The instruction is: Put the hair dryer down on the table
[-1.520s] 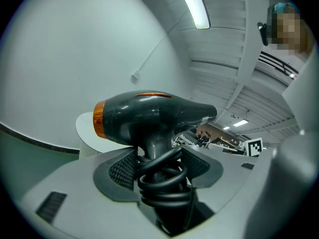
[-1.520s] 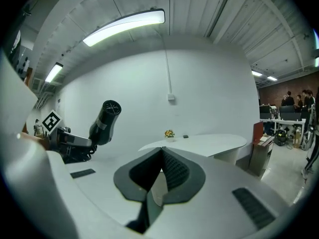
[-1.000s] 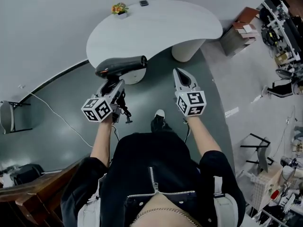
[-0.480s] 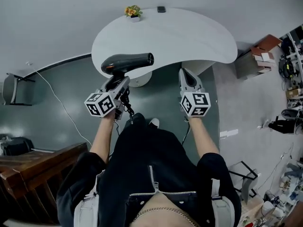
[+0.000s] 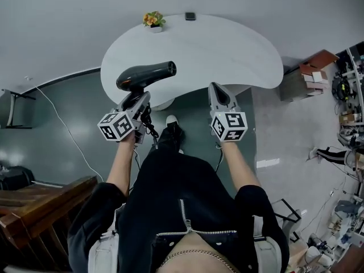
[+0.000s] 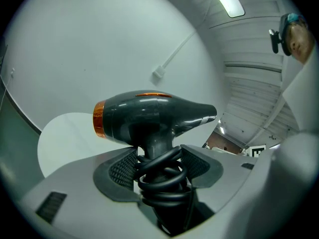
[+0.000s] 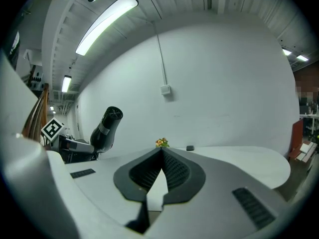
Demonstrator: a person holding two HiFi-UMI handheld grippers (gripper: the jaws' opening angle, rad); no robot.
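Note:
A dark grey hair dryer (image 5: 145,75) with an orange rear ring stands upright in my left gripper (image 5: 136,100), which is shut on its cord-wrapped handle (image 6: 160,171). In the head view its body hangs over the near left edge of the white table (image 5: 227,56). The left gripper view shows the dryer (image 6: 149,116) side-on above the jaws, nozzle to the right. My right gripper (image 5: 219,92) is shut with nothing in it, held at the table's near edge, right of the dryer. From the right gripper view the dryer (image 7: 105,128) is at the left, nozzle up.
A small flower pot (image 5: 152,20) and a small dark object (image 5: 190,16) sit at the table's far edge. The table's white pedestal (image 5: 162,102) is below its left part. A wooden piece of furniture (image 5: 40,209) is at lower left; boxes (image 5: 313,73) stand at right.
The view has shifted slightly; both grippers and the dryer sit a little further left and up relative to the table. Both grips are unchanged.

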